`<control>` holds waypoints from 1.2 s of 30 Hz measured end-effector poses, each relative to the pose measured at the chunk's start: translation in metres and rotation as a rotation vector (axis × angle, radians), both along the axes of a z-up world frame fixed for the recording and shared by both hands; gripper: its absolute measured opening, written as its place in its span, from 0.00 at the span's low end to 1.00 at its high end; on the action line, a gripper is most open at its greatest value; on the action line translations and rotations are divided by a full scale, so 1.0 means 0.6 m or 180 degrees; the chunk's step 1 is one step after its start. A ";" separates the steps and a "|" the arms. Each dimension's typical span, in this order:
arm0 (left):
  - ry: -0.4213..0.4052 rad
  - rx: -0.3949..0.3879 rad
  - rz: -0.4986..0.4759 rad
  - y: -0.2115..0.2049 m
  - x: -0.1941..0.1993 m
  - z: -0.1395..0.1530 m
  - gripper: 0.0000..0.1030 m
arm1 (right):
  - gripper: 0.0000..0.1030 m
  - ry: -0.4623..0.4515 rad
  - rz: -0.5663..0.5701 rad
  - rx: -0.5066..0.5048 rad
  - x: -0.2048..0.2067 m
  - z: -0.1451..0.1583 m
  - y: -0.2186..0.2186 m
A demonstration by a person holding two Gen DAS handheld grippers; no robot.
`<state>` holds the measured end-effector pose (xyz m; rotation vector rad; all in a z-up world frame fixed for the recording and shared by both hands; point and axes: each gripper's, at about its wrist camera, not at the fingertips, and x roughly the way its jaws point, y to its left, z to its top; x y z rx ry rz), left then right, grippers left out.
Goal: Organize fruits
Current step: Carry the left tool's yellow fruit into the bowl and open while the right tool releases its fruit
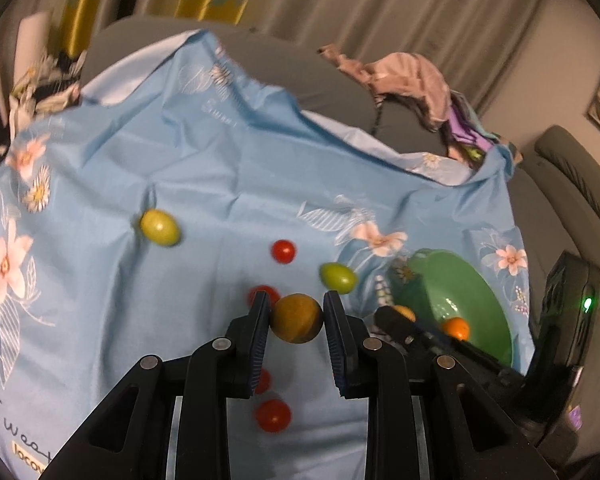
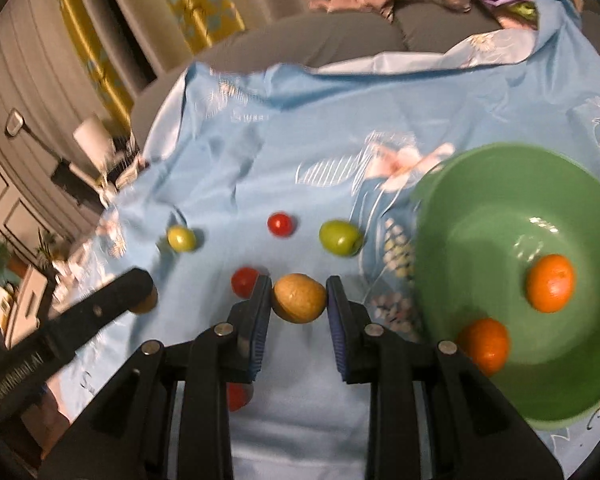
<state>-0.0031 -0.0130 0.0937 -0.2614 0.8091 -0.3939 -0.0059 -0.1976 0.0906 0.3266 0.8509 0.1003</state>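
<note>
Your left hand-held gripper (image 1: 296, 318) tilts downward over the blue cloth (image 1: 204, 168), its pads clamped on a brownish-yellow fruit (image 1: 296, 319) that sits left of the green bowl (image 1: 476, 280). Your right hand-held gripper (image 2: 299, 298) tilts down likewise, clamped on a tan fruit (image 2: 299, 298) just left of the bowl, which holds two oranges (image 2: 550, 282). Green and red fruits lie on the cloth beyond the bowl's left side.
</note>
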 end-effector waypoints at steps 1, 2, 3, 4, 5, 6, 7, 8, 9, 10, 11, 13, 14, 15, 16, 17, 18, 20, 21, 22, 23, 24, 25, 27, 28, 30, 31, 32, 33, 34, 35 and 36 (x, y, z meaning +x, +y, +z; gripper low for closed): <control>-0.0041 0.0025 -0.0020 -0.007 -0.004 0.004 0.26 | 0.28 -0.0050 -0.0029 0.0031 -0.006 0.008 -0.007; -0.0074 0.0041 -0.0046 -0.015 -0.009 0.008 0.26 | 0.28 -0.0099 -0.0065 0.0058 -0.011 0.015 -0.015; -0.0118 0.0050 -0.0105 -0.027 -0.014 0.013 0.26 | 0.28 -0.0146 -0.0104 0.0078 -0.016 0.021 -0.023; -0.0140 0.0053 -0.0142 -0.033 -0.017 0.015 0.26 | 0.28 -0.0177 -0.0134 0.0086 -0.019 0.027 -0.029; -0.0170 0.0063 -0.0191 -0.045 -0.020 0.019 0.26 | 0.28 -0.0235 -0.0195 0.0099 -0.026 0.035 -0.040; -0.0192 0.0083 -0.0224 -0.055 -0.022 0.021 0.26 | 0.28 -0.0278 -0.0236 0.0113 -0.030 0.041 -0.049; -0.0218 0.0113 -0.0252 -0.065 -0.023 0.025 0.26 | 0.28 -0.0306 -0.0267 0.0131 -0.033 0.046 -0.056; -0.0247 0.0141 -0.0278 -0.076 -0.024 0.028 0.26 | 0.28 -0.0352 -0.0330 0.0172 -0.039 0.052 -0.071; -0.0281 0.0165 -0.0317 -0.086 -0.025 0.029 0.26 | 0.28 -0.0380 -0.0377 0.0190 -0.044 0.055 -0.082; -0.0304 0.0180 -0.0369 -0.099 -0.025 0.032 0.27 | 0.28 -0.0410 -0.0439 0.0202 -0.050 0.059 -0.092; -0.0312 0.0178 -0.0409 -0.110 -0.025 0.034 0.26 | 0.28 -0.0424 -0.0505 0.0201 -0.053 0.061 -0.104; -0.0331 0.0191 -0.0485 -0.131 -0.024 0.036 0.27 | 0.28 -0.0439 -0.0635 0.0204 -0.060 0.062 -0.124; -0.0341 0.0196 -0.0496 -0.139 -0.025 0.037 0.27 | 0.28 -0.0444 -0.0686 0.0220 -0.063 0.062 -0.134; -0.0359 0.0210 -0.0508 -0.151 -0.024 0.038 0.27 | 0.28 -0.0448 -0.0736 0.0228 -0.068 0.062 -0.145; -0.0377 0.0223 -0.0530 -0.162 -0.025 0.039 0.26 | 0.28 -0.0453 -0.0779 0.0230 -0.071 0.062 -0.151; -0.0394 0.0235 -0.0564 -0.175 -0.024 0.040 0.27 | 0.28 -0.0455 -0.0848 0.0225 -0.076 0.062 -0.161; -0.0401 0.0245 -0.0591 -0.183 -0.026 0.039 0.27 | 0.28 -0.0451 -0.0905 0.0216 -0.079 0.062 -0.170; -0.0404 0.0261 -0.0665 -0.206 -0.028 0.037 0.27 | 0.28 -0.0443 -0.1018 0.0233 -0.087 0.060 -0.188; -0.0396 0.0268 -0.0693 -0.214 -0.027 0.035 0.27 | 0.28 -0.0440 -0.1070 0.0246 -0.091 0.059 -0.197; -0.0389 0.0277 -0.0733 -0.225 -0.028 0.033 0.27 | 0.28 -0.0432 -0.1126 0.0244 -0.094 0.059 -0.206; -0.0384 0.0281 -0.0763 -0.233 -0.029 0.031 0.27 | 0.28 -0.0422 -0.1184 0.0222 -0.098 0.058 -0.213; -0.0373 0.0285 -0.0807 -0.244 -0.030 0.028 0.27 | 0.28 -0.0413 -0.1238 0.0204 -0.100 0.057 -0.220; -0.0358 0.0287 -0.0848 -0.254 -0.030 0.026 0.27 | 0.28 -0.0397 -0.1286 0.0201 -0.103 0.055 -0.227; -0.0326 0.0301 -0.0901 -0.269 -0.030 0.019 0.27 | 0.28 -0.0360 -0.1355 0.0225 -0.105 0.049 -0.238; -0.0313 0.0309 -0.0919 -0.275 -0.030 0.016 0.27 | 0.28 -0.0339 -0.1385 0.0251 -0.106 0.046 -0.245; -0.0272 0.0327 -0.0957 -0.288 -0.029 0.008 0.27 | 0.28 -0.0283 -0.1449 0.0262 -0.107 0.040 -0.254; -0.0254 0.0332 -0.0975 -0.293 -0.029 0.005 0.27 | 0.28 -0.0265 -0.1472 0.0253 -0.106 0.038 -0.258; -0.0227 0.0337 -0.1000 -0.299 -0.028 0.001 0.27 | 0.28 -0.0242 -0.1500 0.0242 -0.107 0.036 -0.261; -0.0207 0.0338 -0.1011 -0.303 -0.028 -0.002 0.27 | 0.28 -0.0218 -0.1528 0.0236 -0.108 0.034 -0.265; -0.0181 0.0338 -0.1032 -0.307 -0.027 -0.005 0.27 | 0.28 -0.0207 -0.1534 0.0247 -0.109 0.031 -0.268; -0.0163 0.0343 -0.1037 -0.311 -0.027 -0.008 0.27 | 0.28 -0.0199 -0.1530 0.0263 -0.108 0.030 -0.270; -0.0156 0.0351 -0.1038 -0.313 -0.027 -0.011 0.27 | 0.28 -0.0188 -0.1524 0.0273 -0.106 0.028 -0.272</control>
